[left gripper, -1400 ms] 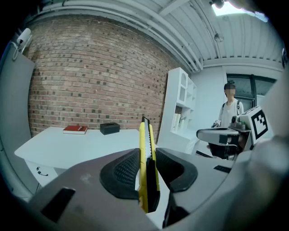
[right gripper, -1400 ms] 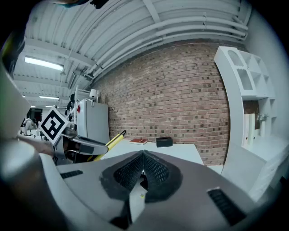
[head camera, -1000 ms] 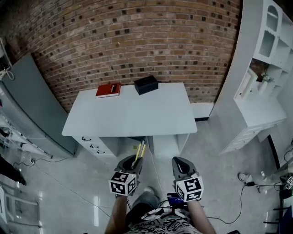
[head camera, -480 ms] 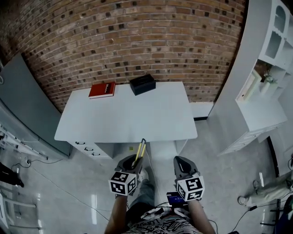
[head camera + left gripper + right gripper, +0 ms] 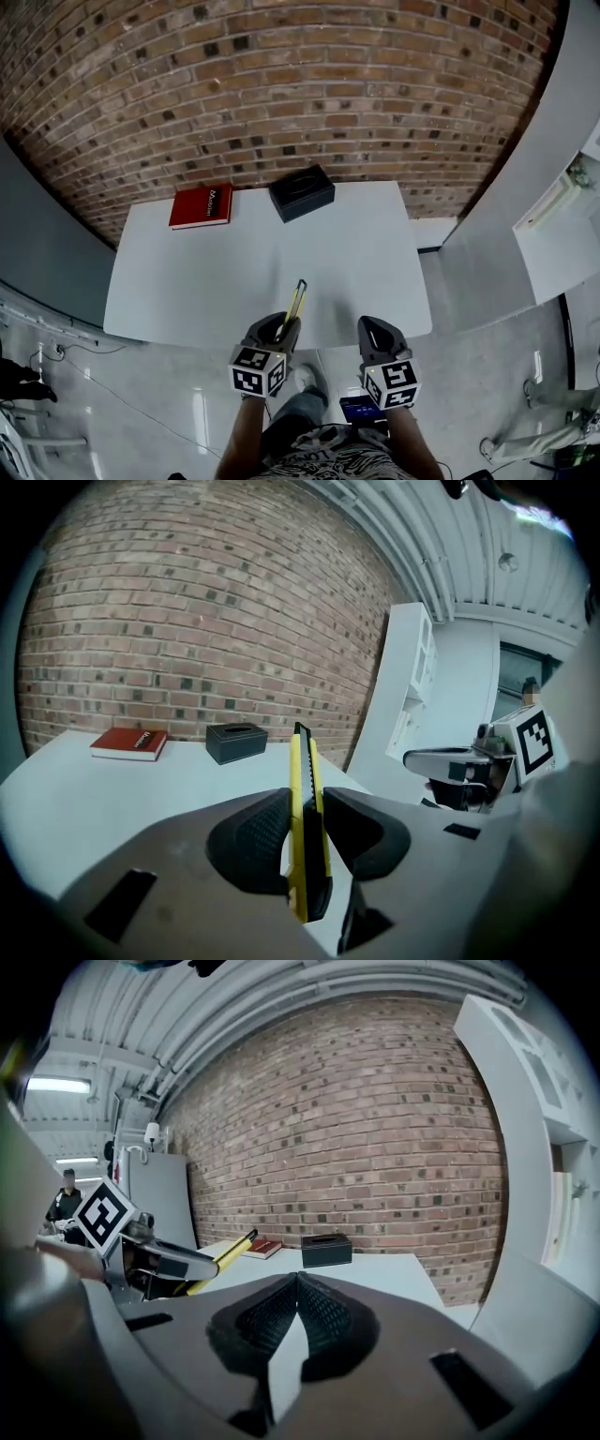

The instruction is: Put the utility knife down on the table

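A yellow and black utility knife [image 5: 295, 300] [image 5: 304, 817] is clamped between the pads of my left gripper [image 5: 279, 328] [image 5: 302, 841], its tip pointing up and forward over the near edge of the white table [image 5: 187, 281]. In the right gripper view the knife [image 5: 220, 1252] shows at the left, sticking out of the left gripper [image 5: 178, 1267]. My right gripper [image 5: 373, 331] [image 5: 296, 1312] is beside it, just below the table's near edge, shut with its pads touching and nothing between them.
A red book [image 5: 201, 205] and a black box [image 5: 302, 192] lie at the table's far edge against the brick wall. A white shelf unit [image 5: 562, 206] stands to the right, a grey cabinet [image 5: 37, 253] to the left. A person [image 5: 66, 1202] stands far left.
The view has closed in on the table. Both grippers now sit at its near edge, and the knife's tip reaches over the tabletop. The left gripper's hold is unchanged.
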Demonstrator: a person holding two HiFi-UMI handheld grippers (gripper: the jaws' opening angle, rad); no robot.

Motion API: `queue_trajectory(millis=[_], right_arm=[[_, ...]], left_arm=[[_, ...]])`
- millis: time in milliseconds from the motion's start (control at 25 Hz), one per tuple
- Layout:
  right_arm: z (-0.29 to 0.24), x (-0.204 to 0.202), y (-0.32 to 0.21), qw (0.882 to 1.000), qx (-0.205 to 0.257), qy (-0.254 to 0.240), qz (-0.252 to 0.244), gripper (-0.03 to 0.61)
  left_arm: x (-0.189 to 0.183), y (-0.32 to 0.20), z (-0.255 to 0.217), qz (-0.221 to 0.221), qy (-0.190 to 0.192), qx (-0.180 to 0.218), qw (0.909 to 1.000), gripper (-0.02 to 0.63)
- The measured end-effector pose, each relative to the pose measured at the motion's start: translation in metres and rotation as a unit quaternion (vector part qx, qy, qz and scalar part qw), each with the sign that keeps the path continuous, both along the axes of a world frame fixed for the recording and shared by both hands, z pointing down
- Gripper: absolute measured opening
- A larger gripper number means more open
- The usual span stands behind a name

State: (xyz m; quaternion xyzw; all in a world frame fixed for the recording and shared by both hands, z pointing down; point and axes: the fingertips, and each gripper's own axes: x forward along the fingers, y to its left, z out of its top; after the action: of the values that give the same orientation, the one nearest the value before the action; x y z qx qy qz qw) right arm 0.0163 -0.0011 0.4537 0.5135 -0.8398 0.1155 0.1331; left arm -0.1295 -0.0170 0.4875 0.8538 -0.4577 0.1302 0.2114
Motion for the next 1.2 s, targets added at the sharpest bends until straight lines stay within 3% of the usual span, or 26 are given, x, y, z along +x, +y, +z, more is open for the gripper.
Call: queue_trajectory(millis=[200, 440, 640, 960, 1200], right_arm=[[0.007, -0.020, -0.074, 1.000, -0.020, 0.009, 0.004, 0.000], [0.016, -0.012, -0.116, 0.999, -0.039, 0.022, 0.022, 0.000], [0.013, 0.008, -0.130, 0.999, -0.043, 0.013, 0.025, 0.000], [0.004, 0.014, -0.150, 0.998, -0.034, -0.002, -0.053, 0.000], [0.007, 0.022, -0.152, 0.997, -0.028, 0.001, -0.076, 0.000]], left_arm=[[-0.022, -0.079, 0.004, 0.003, 0.005, -0.013, 0.9999, 0.117], [-0.029, -0.132, 0.013, 0.003, 0.016, -0.031, 0.9994, 0.117], [-0.011, -0.141, 0.018, 0.004, 0.013, -0.041, 0.9991, 0.117], [0.013, -0.144, 0.004, -0.036, 0.010, -0.034, 0.9987, 0.117], [0.023, -0.139, 0.006, -0.054, 0.009, -0.033, 0.9980, 0.117]])
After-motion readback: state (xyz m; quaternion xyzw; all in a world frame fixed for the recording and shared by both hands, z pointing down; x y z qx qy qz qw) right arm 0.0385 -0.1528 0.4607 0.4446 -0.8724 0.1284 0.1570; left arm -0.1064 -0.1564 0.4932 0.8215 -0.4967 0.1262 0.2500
